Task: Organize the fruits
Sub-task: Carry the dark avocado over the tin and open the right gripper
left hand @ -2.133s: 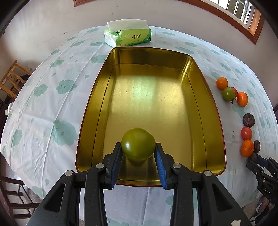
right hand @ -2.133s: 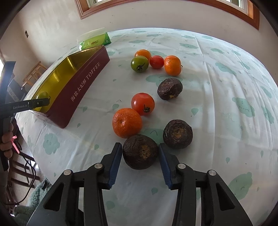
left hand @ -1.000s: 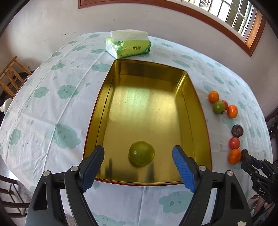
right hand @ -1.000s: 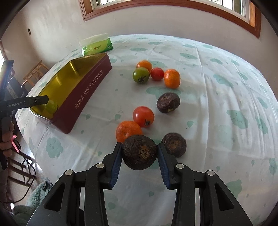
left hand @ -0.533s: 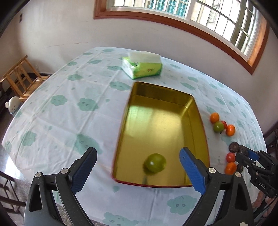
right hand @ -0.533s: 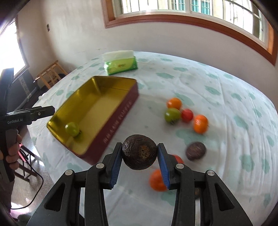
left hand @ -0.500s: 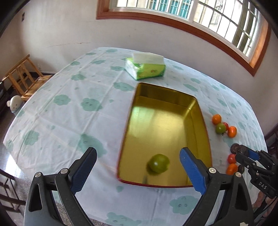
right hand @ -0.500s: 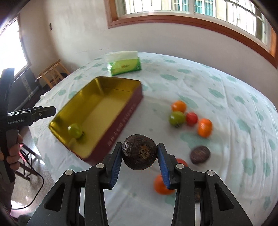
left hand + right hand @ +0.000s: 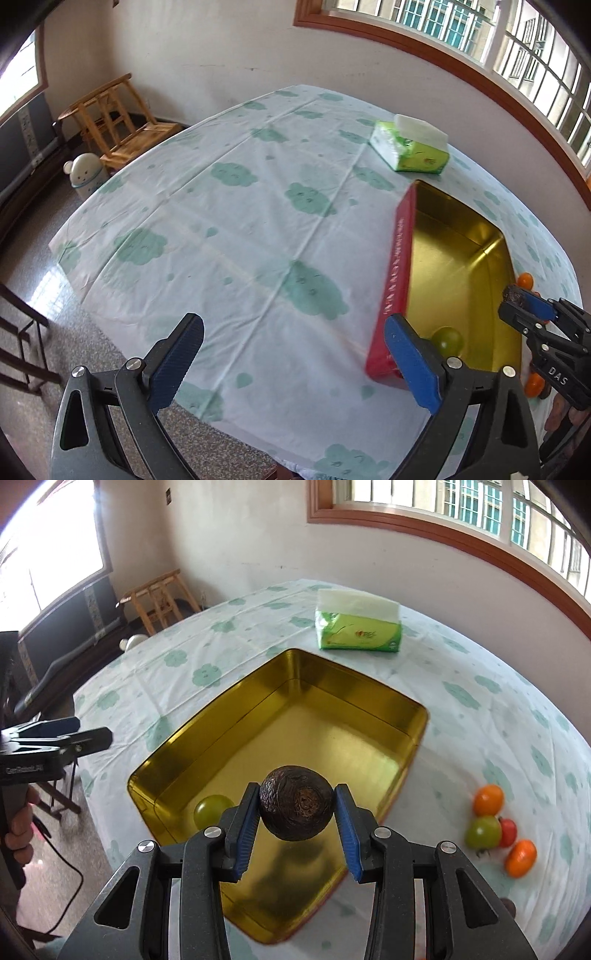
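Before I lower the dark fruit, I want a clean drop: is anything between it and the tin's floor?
Nothing visible. The dark wrinkled fruit, held in the right gripper, hangs over bare gold floor of the tin. The green tomato lies aside near the tin's corner.

Dark fruit point(image 9: 295, 808) between right tool point(image 9: 295, 829) pads: rough, wrinkled, matt skin. Tin point(image 9: 369, 716) beneath it: glossy gold metal inside, red outside. Green tomato point(image 9: 212, 809) in tin: smooth, shiny. Worktop cloth point(image 9: 258, 229): thin, creased, matt. Left tool point(image 9: 291, 360) pads: ribbed blue.
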The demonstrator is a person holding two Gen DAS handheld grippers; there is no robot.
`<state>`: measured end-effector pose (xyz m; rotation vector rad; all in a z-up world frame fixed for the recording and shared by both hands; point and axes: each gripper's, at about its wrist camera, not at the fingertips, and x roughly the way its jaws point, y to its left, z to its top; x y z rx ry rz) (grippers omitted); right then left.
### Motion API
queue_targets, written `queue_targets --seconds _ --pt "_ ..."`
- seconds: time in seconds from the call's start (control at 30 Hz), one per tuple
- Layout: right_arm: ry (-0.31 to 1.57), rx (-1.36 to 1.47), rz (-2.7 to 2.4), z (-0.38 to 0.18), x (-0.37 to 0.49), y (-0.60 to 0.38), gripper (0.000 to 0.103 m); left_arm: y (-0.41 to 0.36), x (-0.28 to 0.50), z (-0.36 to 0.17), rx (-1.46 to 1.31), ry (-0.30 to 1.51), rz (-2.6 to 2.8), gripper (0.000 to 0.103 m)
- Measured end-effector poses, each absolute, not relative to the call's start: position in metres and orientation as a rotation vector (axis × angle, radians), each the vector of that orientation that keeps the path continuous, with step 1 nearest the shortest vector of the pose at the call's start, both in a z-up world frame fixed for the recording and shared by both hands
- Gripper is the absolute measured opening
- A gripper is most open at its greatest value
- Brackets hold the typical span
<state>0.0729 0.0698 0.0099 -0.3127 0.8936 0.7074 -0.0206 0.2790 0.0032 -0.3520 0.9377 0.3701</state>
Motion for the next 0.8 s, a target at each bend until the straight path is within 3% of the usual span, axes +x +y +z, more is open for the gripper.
queue_targets --seconds 0.8 --pt "0.981 -0.418 0.688 -0.034 0.099 0.113 0.041 0.307 -0.037 -0.008 -0.407 0.969 0.443 0.097"
